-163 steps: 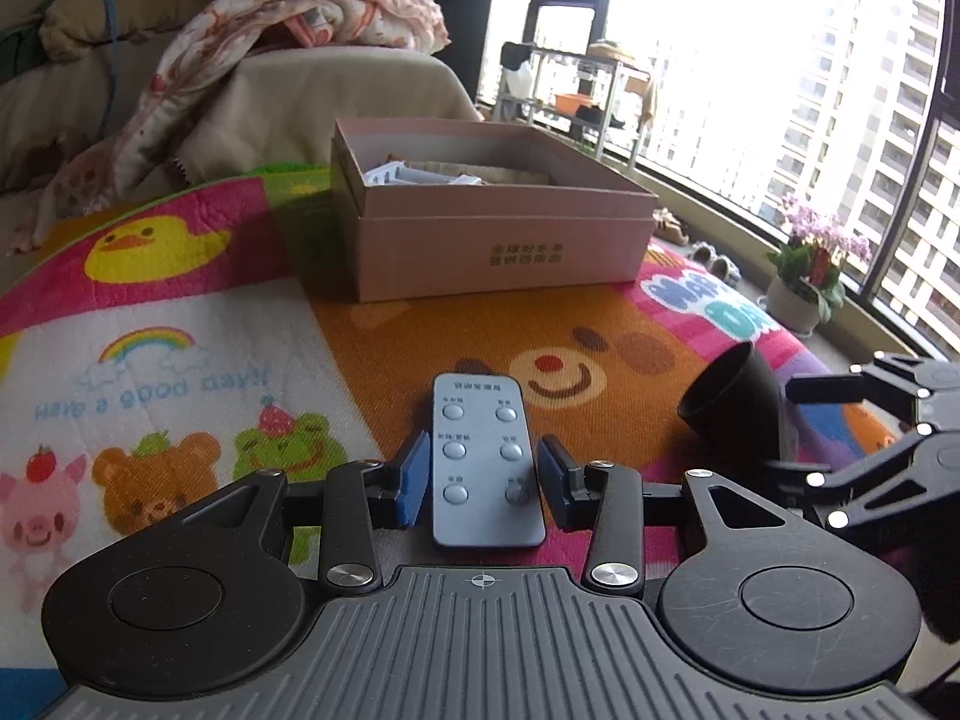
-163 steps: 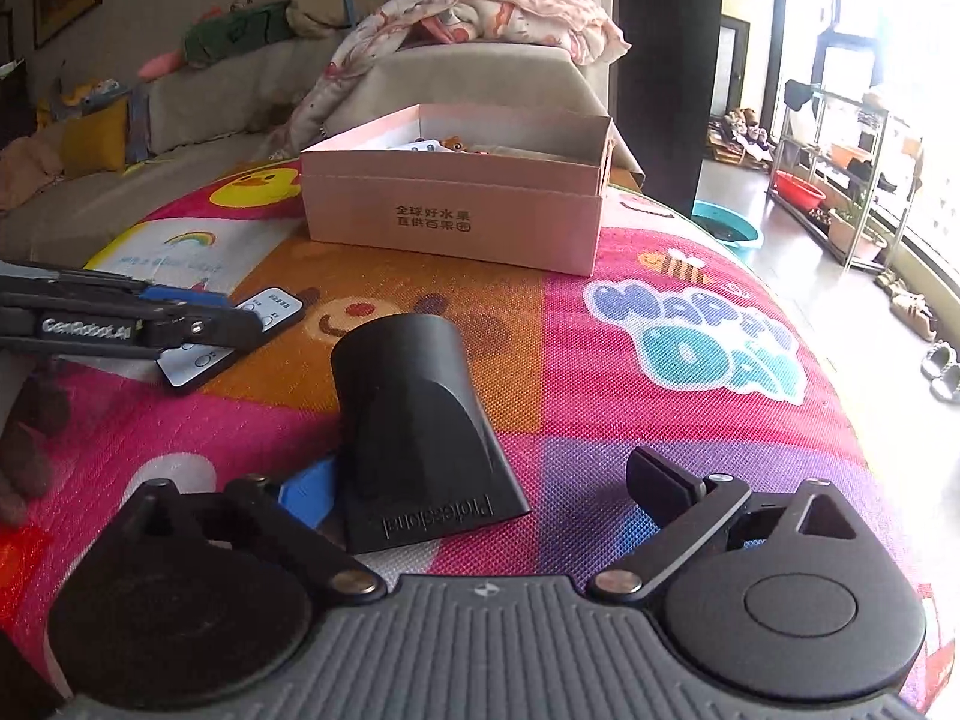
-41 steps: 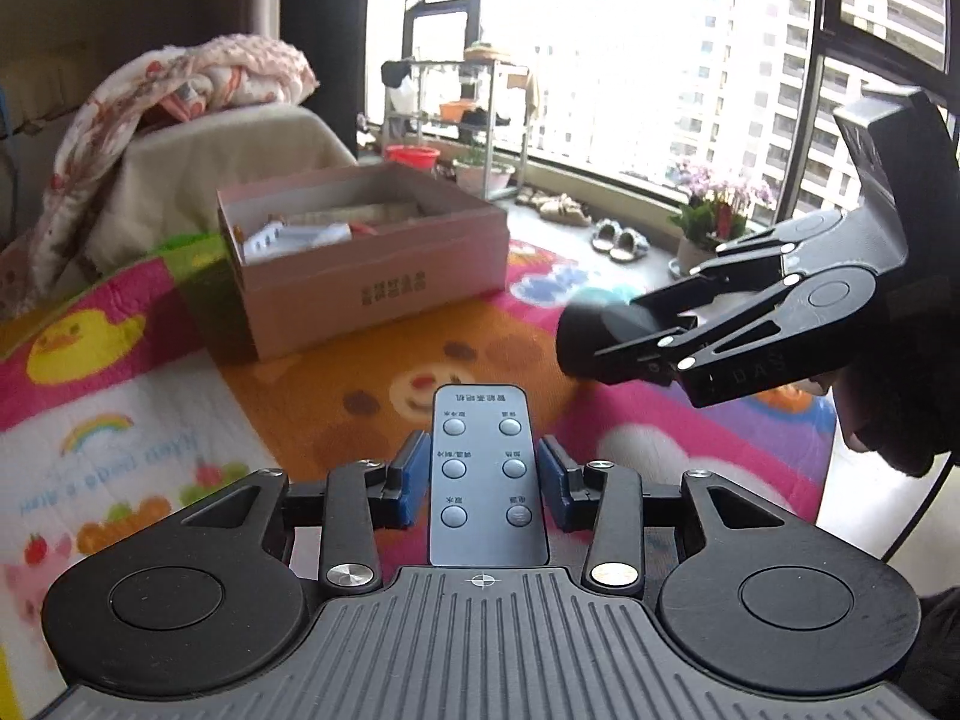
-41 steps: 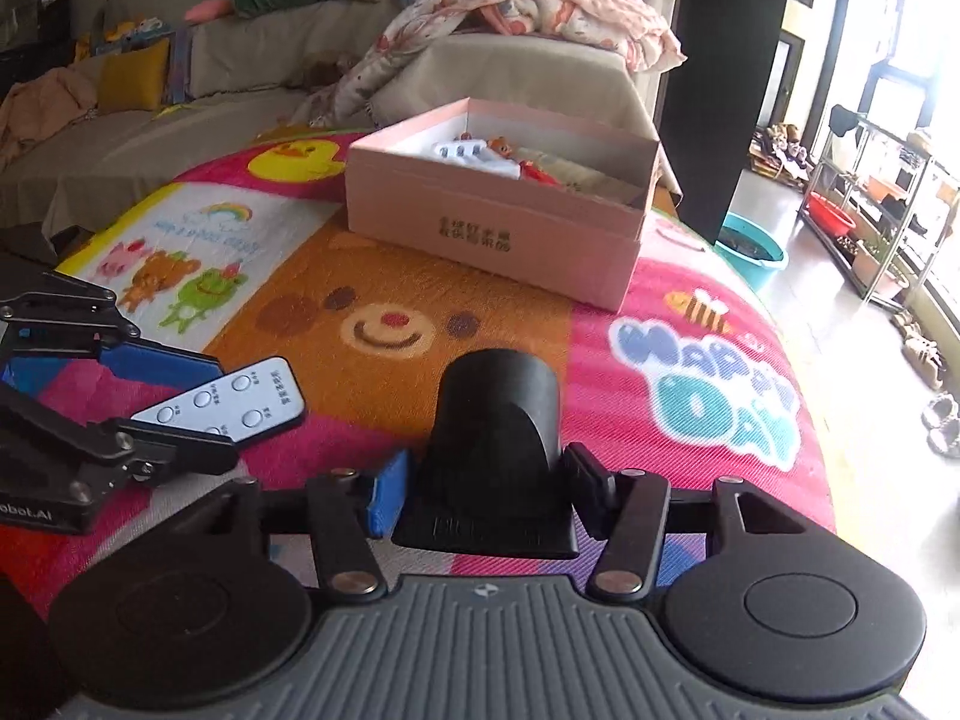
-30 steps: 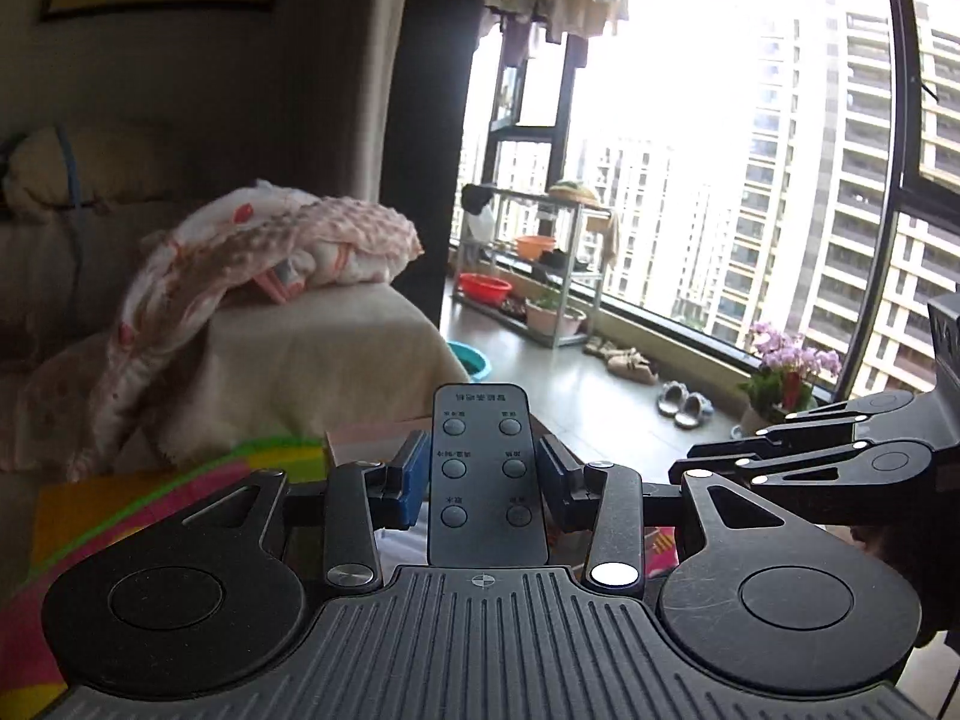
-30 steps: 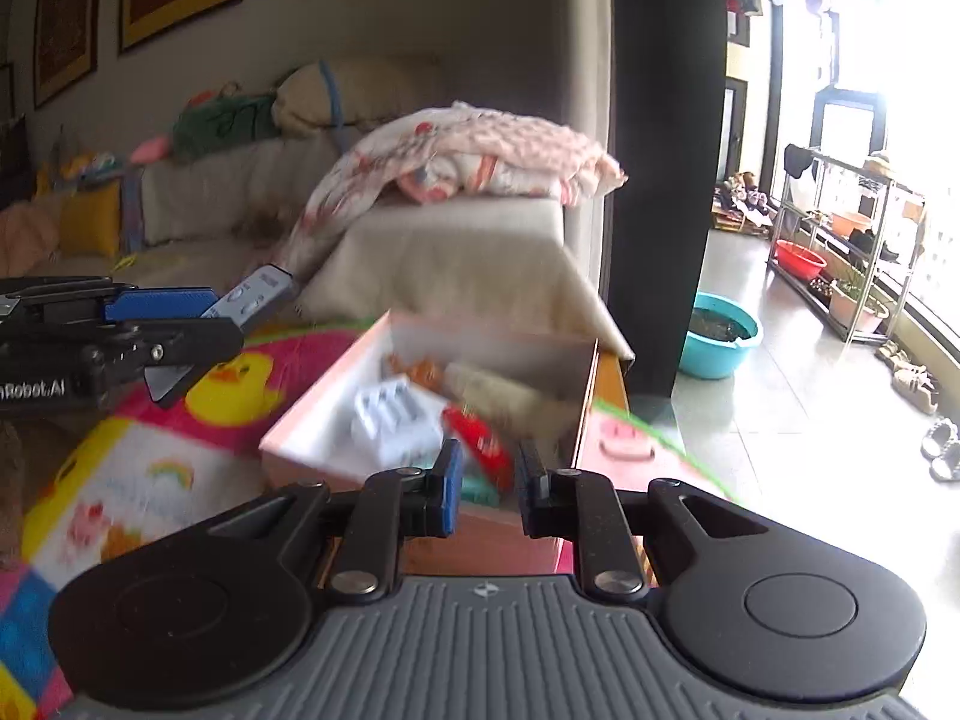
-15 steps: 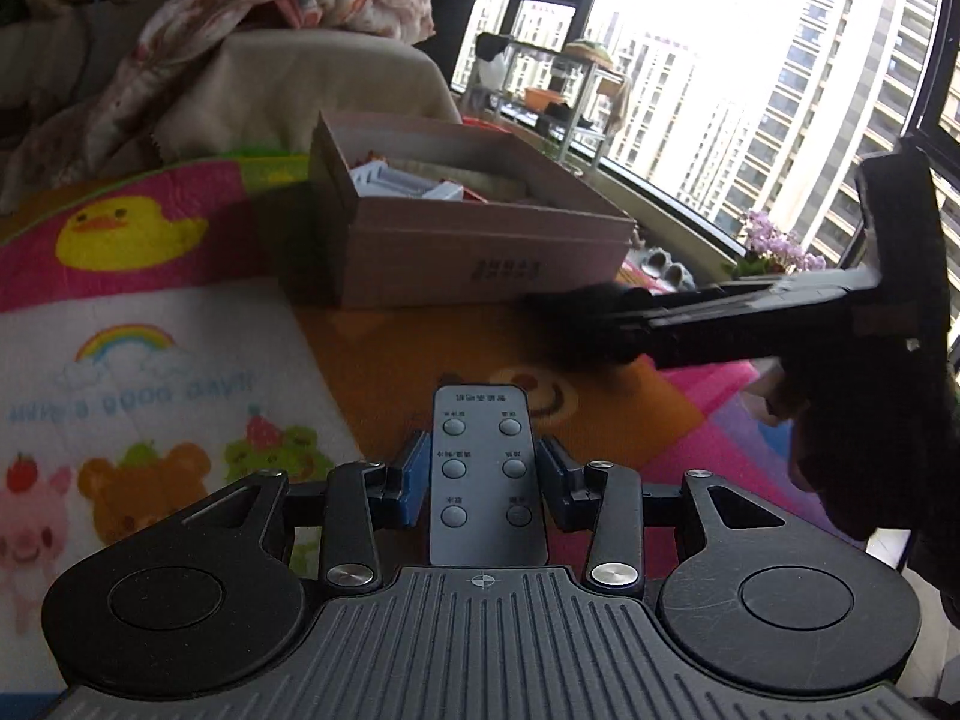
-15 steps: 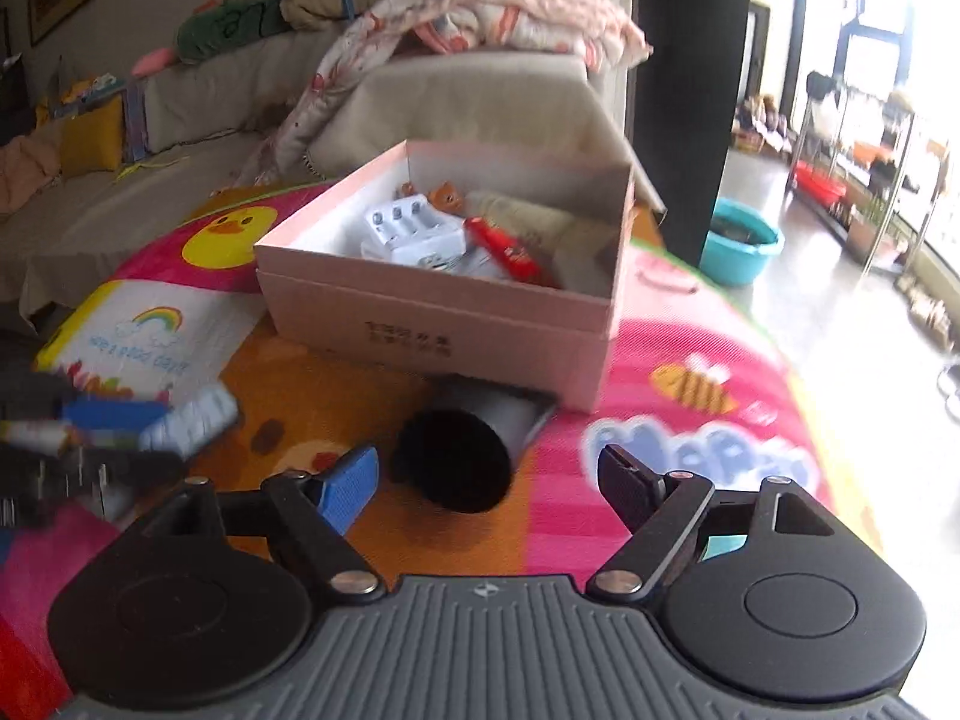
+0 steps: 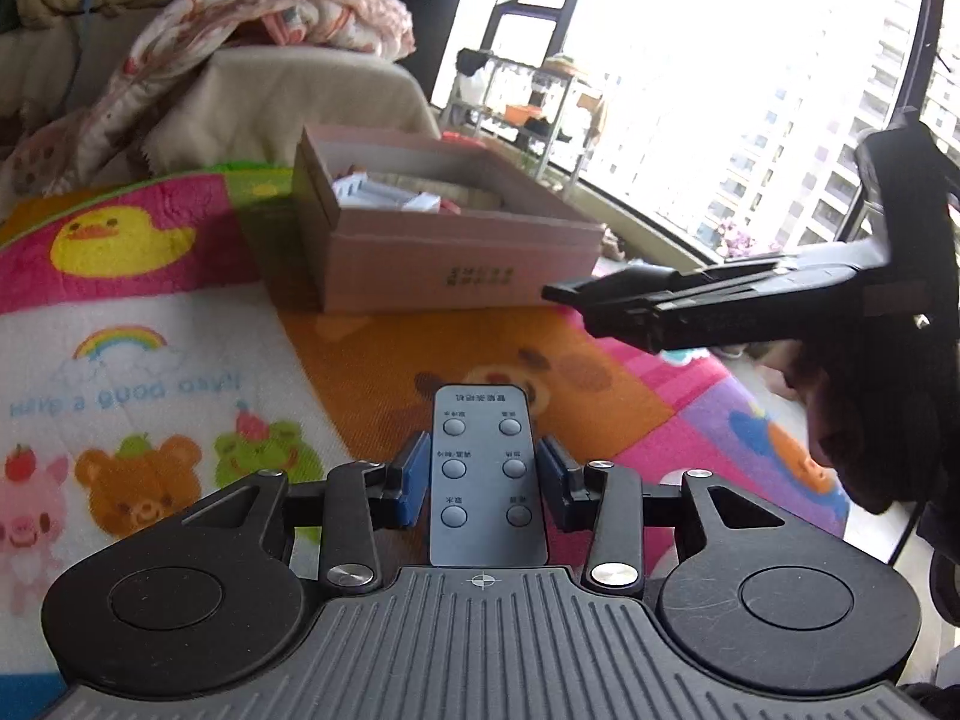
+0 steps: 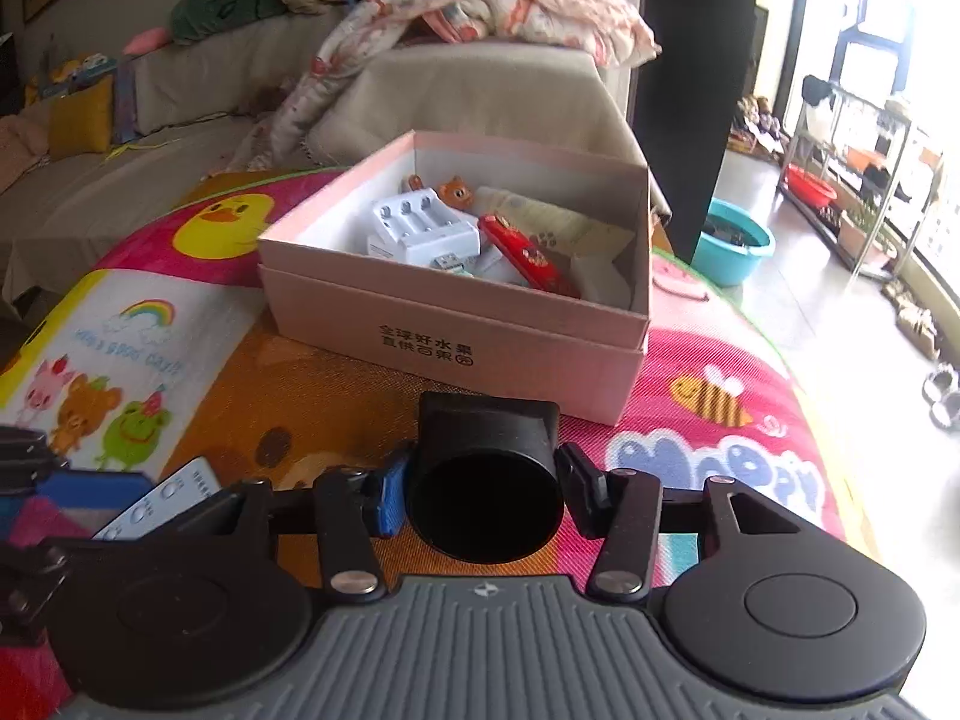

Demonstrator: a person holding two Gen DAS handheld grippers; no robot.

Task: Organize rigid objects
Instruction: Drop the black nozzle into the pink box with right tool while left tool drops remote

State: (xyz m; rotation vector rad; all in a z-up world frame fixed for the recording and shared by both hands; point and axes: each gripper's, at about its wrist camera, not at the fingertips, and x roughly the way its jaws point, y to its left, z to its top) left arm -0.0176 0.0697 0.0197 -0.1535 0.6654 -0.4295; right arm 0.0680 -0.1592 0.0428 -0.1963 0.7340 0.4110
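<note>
Each of the 2 fisheye views looks forward and downward along its own gripper, close above the cartoon play mat (image 9: 180,360). Both face the pink box (image 10: 456,324) ahead. The left view has the right gripper (image 9: 606,300) at its right side; the right view is nearer to the box.

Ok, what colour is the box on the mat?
Pale pink box, white inside; clearest in the right wrist view.

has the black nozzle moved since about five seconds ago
Yes. The black nozzle lay well short of the pink box, narrow end toward the camera; now it lies just before the box's front wall, round mouth toward the camera, between the right hand-held gripper fingers.
</note>
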